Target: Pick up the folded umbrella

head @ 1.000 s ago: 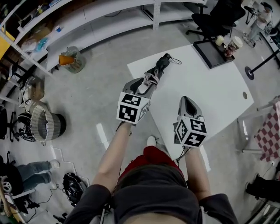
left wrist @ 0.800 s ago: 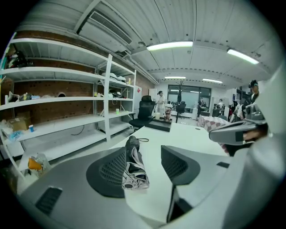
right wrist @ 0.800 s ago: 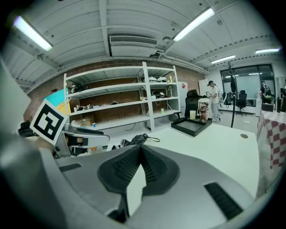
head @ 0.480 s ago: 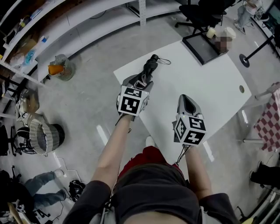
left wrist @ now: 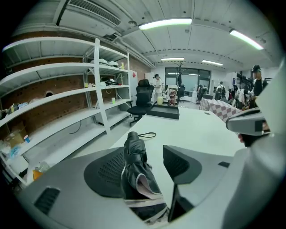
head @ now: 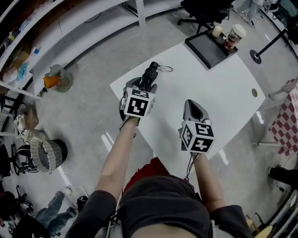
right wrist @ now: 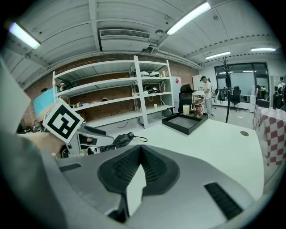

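Note:
The folded black umbrella (head: 150,76) lies on the white table (head: 219,93) near its left corner, wrist strap (head: 165,69) at the far end. My left gripper (head: 145,85) sits over its near end. In the left gripper view the umbrella (left wrist: 134,165) lies between the jaws, against the left pad (left wrist: 105,172) with a gap to the right pad (left wrist: 181,163). These jaws have just been opening. My right gripper (head: 192,103) hovers over the table's near edge, shut and empty; in its own view the right gripper (right wrist: 140,150) has its pads meeting, and the umbrella (right wrist: 118,140) lies to the left.
A black tray (head: 207,49) with a paper cup (head: 233,36) beside it sits at the table's far side. An office chair (head: 205,7) stands beyond. White shelving (head: 70,28) runs along the left. A basket (head: 46,155) is on the floor.
My left gripper has slid forward along the umbrella and its jaws stand wider. The right gripper has also moved forward over the table.

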Demonstrator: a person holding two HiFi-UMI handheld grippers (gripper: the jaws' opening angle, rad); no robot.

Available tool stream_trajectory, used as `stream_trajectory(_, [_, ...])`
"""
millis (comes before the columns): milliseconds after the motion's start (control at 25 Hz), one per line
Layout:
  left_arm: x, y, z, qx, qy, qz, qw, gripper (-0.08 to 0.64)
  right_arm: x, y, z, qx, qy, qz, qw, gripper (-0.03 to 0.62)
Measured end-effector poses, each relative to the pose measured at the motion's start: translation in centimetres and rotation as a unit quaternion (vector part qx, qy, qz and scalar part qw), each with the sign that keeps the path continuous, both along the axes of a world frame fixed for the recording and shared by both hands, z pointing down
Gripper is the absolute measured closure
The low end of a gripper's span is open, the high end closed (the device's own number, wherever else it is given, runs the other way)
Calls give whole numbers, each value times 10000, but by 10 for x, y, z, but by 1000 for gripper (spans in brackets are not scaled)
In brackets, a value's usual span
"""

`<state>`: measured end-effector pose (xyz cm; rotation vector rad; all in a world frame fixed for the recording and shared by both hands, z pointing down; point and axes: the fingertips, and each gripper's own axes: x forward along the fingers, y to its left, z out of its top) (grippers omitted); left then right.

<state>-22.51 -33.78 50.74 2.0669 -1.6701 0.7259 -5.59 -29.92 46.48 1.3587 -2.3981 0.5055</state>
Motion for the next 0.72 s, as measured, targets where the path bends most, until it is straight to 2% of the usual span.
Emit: stream_trajectory(720, [-14, -30, 58, -948, -40, -199, 9953, 295, -7, -35, 27, -235, 112, -50, 9996, 574])
